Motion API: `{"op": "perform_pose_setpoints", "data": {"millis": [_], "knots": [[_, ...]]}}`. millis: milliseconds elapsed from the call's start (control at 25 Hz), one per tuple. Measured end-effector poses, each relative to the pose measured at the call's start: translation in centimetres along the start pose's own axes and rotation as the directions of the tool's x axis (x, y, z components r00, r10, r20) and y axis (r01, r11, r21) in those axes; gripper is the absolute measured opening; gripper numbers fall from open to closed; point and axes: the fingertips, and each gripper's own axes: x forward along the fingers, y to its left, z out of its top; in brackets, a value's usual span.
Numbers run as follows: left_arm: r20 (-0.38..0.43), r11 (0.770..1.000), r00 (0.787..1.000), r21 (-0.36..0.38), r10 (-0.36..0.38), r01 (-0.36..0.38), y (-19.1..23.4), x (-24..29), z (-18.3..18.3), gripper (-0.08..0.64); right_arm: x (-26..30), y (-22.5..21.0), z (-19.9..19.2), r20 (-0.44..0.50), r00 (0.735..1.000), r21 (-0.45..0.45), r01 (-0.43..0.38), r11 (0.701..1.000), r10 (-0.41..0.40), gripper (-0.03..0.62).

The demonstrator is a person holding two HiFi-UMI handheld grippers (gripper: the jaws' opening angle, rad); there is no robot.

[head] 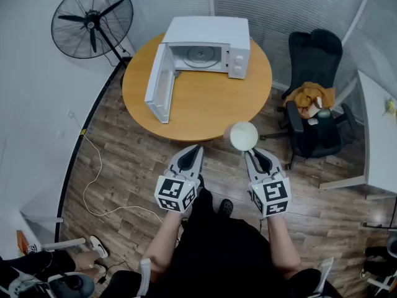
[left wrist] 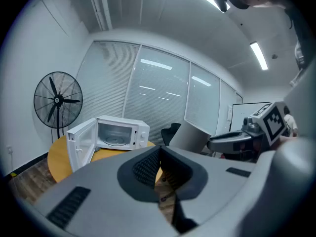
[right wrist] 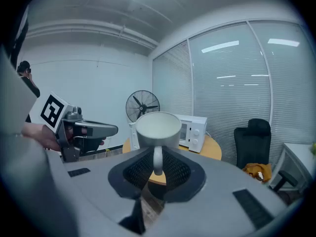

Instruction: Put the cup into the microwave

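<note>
The right gripper (head: 250,153) is clamping the cup (head: 240,135) by its handle, mouth up, facing the open microwave (head: 208,48) for loading; the left gripper (head: 195,149) is idling closed, empty.

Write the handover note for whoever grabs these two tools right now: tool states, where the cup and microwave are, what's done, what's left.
Right tool: shut on the handle of the white cup, held in the air by the near edge of the round table.
Left tool: jaws together, nothing between them, level beside the right one.
Microwave: at the table's far side, door swung wide open, turntable bare.
Done: cup in grip, door open.
Left: carry the cup into the cavity, set it on the turntable, release.
</note>
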Motion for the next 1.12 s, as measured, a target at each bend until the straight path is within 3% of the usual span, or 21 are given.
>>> {"op": "perform_pose_setpoints", "data": {"millis": [560,1120], "knots": [[-0.01,1.0,1.0,0.013,-0.012,0.012,-0.1,-0.4,0.1,-0.005,-0.1,0.8,1.3,0.023,1.0,0.022,-0.021,1.0,0.02,0.06],[-0.018,0.999,0.999,-0.002,-0.048,0.048,5.3,3.0,1.8,-0.005,6.1,0.7,3.0,-0.024,1.0,0.026,-0.015,1.0,0.016,0.06]]}}
